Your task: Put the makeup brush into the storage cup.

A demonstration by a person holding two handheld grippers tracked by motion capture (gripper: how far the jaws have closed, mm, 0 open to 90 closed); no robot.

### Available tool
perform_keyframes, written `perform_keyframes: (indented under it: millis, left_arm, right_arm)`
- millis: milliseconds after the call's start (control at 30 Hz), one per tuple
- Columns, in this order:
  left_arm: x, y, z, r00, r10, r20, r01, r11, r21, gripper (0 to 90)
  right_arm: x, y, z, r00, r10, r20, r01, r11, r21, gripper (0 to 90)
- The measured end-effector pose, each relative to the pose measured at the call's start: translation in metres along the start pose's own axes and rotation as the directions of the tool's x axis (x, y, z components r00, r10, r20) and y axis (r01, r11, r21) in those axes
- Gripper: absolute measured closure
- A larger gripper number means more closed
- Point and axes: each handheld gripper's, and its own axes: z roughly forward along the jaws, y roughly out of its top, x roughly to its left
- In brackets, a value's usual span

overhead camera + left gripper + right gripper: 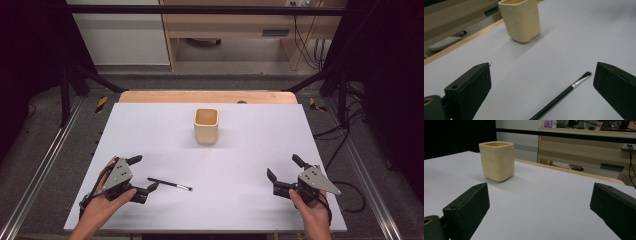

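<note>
Left tongs (144, 174) spread wide beside a thin brush (170, 184); nothing gripped.

I see the brush lying flat on the white tabletop (240, 150), just beside my left tongs, bristle tip pointing away toward the right tongs (285, 173), which also stand wide and unloaded. The cream cup (206, 126) stands upright, well apart, toward the far edge. In the left gripper view the brush (564, 93) lies between the jaws, nearer the right one, untouched. I judge it light, stiff and slender, with a glossy black handle likely to roll or slip. I would take hold mid-handle, behind the metal ferrule, jaws square across the shaft, keeping clear of the soft bristles.
</note>
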Motion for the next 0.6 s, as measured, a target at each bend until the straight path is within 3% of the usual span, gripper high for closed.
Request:
perform_keyframes:
  millis: [167, 233, 333, 400, 600]
  left_arm:
    - [0.001, 0.016, 0.009, 0.9969, 0.044, 0.065, -0.049, 0.9963, 0.071, 1.4]
    - [0.002, 0.023, 0.014, 0.9935, 0.064, 0.094, -0.076, 0.9898, 0.12, 1.4]
    - [0.003, 0.03, 0.019, 0.9843, 0.104, 0.143, -0.129, 0.975, 0.181, 1.7]
    - [0.003, 0.034, 0.023, 0.9761, 0.128, 0.176, -0.166, 0.961, 0.221, 1.7]
    - [0.002, 0.043, 0.032, 0.9569, 0.185, 0.224, -0.247, 0.9239, 0.292, 2.2]
  right_arm:
    - [0.0, 0.0, 0.0, 1.0, 0.002, 0.0, -0.002, 1.0, 0.004, 2.7]
    - [-0.001, 0.0, 0.0, 1.0, -0.001, 0.001, 0.001, 1.0, 0.007, 2.7]
    - [0.0, 0.0, 0.0, 1.0, -0.001, 0.006, 0.001, 1.0, 0.004, 2.7]
    - [0.0, 0.0, 0.0, 1.0, -0.002, 0.007, 0.002, 1.0, 0.005, 2.7]
    - [-0.001, 0.0, -0.001, 1.0, -0.002, 0.01, 0.002, 1.0, 0.013, 2.7]
